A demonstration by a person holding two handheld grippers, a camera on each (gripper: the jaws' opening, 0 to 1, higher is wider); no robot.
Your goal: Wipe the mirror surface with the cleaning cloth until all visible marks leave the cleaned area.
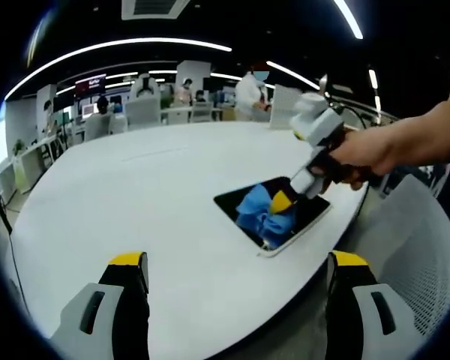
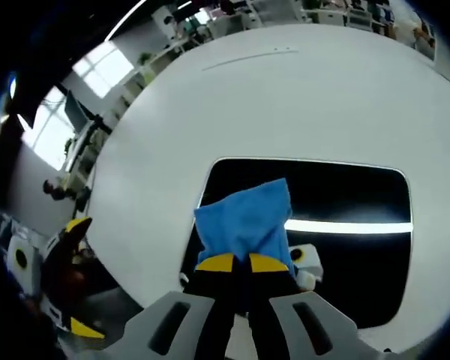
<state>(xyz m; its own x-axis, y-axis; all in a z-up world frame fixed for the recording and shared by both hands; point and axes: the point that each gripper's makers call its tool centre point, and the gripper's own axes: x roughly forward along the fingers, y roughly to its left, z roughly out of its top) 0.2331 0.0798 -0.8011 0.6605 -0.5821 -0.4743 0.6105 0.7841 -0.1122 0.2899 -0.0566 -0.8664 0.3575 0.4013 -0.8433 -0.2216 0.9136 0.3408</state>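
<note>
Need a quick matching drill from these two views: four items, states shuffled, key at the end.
1. blue cleaning cloth
2. rectangular white-framed mirror
3. left gripper
4. round white table

a. jaws apart, holding nothing
b. lying flat near the table's edge
c. pinched in the right gripper, pressed on glass
d. carries the mirror

Pairs: 1-c, 2-b, 3-a, 4-d

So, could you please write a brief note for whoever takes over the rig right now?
Right gripper: shut on the blue cloth, pressing it onto the mirror.
Left gripper: open, holding nothing, hovering over the white table short of the mirror.
Mirror lies flat near the table's edge.
Done: cloth is on the glass. I cannot make out any marks on it.
Left: finish wiping and check the surface up close.
</note>
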